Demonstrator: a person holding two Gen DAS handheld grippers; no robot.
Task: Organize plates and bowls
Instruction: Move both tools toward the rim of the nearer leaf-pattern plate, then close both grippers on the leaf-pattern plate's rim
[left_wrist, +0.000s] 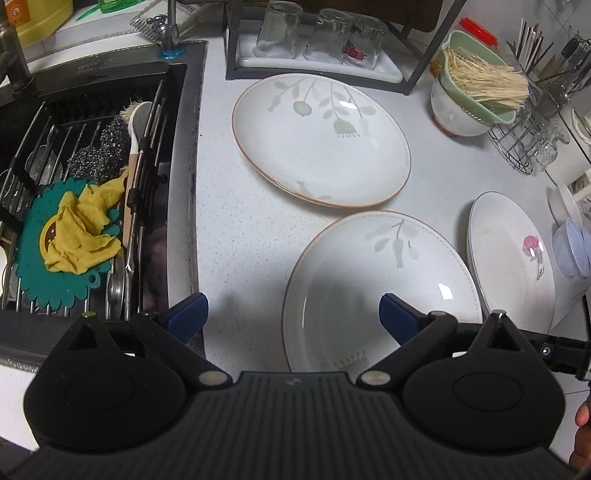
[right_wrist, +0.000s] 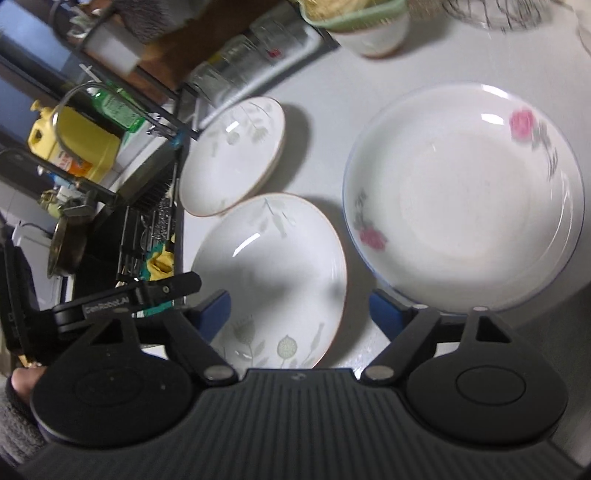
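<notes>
Nearest in the left wrist view, the left gripper (left_wrist: 293, 314) hangs over the white table (left_wrist: 240, 229) with its jaws spread wide and nothing between them. Its right finger sits above the near leaf plate (left_wrist: 384, 280), its left finger close to the table's edge beside the sink (left_wrist: 92, 166).

In the right wrist view, the right gripper (right_wrist: 299, 310) also has its jaws spread and empty, hovering low over the same near leaf plate (right_wrist: 273, 273). Its right finger is close to the rim of the rose plate (right_wrist: 461, 199) — whether they touch is unclear.

Farther back lies a second leaf plate (left_wrist: 321, 140), which looks like two stacked. Just beyond it stands a rack of upturned glasses (left_wrist: 317, 37); to the right, a bowl (left_wrist: 458, 110) holds a green strainer.

The plates lie close, rims nearly meeting. A likely risk: closing on a thin, glossy rim gives a shallow hold, so a plate could slip and chip its neighbour. Both grippers hover over one plate and could collide. A plate pushed left could slide toward the sink — one carried too far back could strike the glasses.
</notes>
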